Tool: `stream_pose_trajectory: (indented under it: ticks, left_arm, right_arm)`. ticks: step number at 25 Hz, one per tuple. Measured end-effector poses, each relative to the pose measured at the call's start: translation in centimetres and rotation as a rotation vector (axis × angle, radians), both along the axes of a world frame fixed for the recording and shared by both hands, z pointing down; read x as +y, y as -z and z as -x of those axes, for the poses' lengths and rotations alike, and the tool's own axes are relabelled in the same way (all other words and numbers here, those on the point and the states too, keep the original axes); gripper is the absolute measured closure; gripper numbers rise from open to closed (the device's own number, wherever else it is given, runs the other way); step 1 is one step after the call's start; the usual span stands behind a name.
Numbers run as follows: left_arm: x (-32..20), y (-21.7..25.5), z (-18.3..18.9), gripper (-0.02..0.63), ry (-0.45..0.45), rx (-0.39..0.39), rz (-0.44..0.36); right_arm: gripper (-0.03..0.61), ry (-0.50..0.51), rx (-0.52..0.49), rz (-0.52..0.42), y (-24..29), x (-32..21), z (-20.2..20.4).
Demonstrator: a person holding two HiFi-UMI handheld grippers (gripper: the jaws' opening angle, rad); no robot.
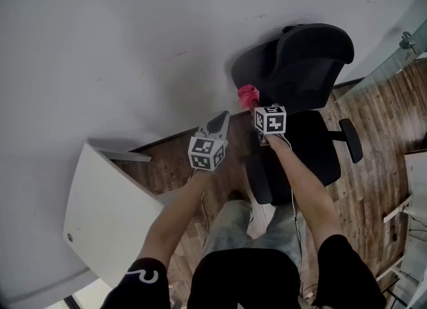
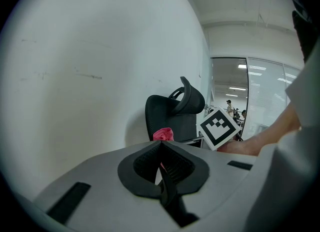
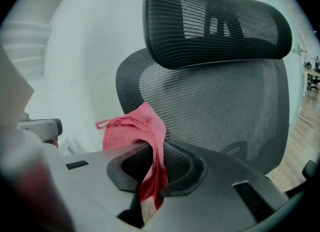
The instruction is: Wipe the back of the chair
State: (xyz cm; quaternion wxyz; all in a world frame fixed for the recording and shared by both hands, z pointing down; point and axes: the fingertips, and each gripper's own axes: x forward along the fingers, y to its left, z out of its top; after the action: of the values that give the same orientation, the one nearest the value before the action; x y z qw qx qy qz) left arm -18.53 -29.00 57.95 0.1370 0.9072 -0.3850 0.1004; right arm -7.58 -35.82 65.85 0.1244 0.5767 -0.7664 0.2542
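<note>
A black mesh office chair [image 1: 303, 74] with a headrest stands by the white wall; its mesh back [image 3: 220, 105] fills the right gripper view. My right gripper [image 1: 253, 104] is shut on a pink cloth [image 3: 136, 128], which bunches above the jaws close in front of the chair back's left side. The cloth [image 1: 249, 94] shows in the head view at the backrest's edge. My left gripper [image 1: 219, 124] hangs to the left of the chair with its jaws closed on nothing; from it I see the chair [image 2: 172, 113] side-on and the cloth [image 2: 163, 135].
A white table [image 1: 107, 214] stands at the lower left, close to the left arm. The white wall [image 1: 133, 47] runs behind the chair. The floor [image 1: 387, 127] is wooden. A glass partition [image 1: 400, 54] and white furniture [image 1: 417, 194] lie to the right.
</note>
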Motion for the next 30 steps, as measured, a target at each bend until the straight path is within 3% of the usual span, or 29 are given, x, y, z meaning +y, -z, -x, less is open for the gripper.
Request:
stream_pose_trajectory:
  ticks: [9, 23, 30]
  left_arm:
    - [-0.6, -2.5, -5.1, 0.589, -0.001, 0.002, 0.016]
    - [-0.4, 0.7, -14.9, 0.589, 0.059, -0.071, -0.024]
    - [-1.1, 1.1, -21.6, 0.589, 0.103, -0.052, -0.04]
  right_arm:
    - [0.508, 0.072, 0.043, -0.023, 0.1, -1.3, -2.7]
    - [0.508, 0.026, 0.09, 0.002, 0.5, -3.7, -17.9]
    - [0.506, 0.031, 0.111, -0.007, 0.5, -4.7, -25.5]
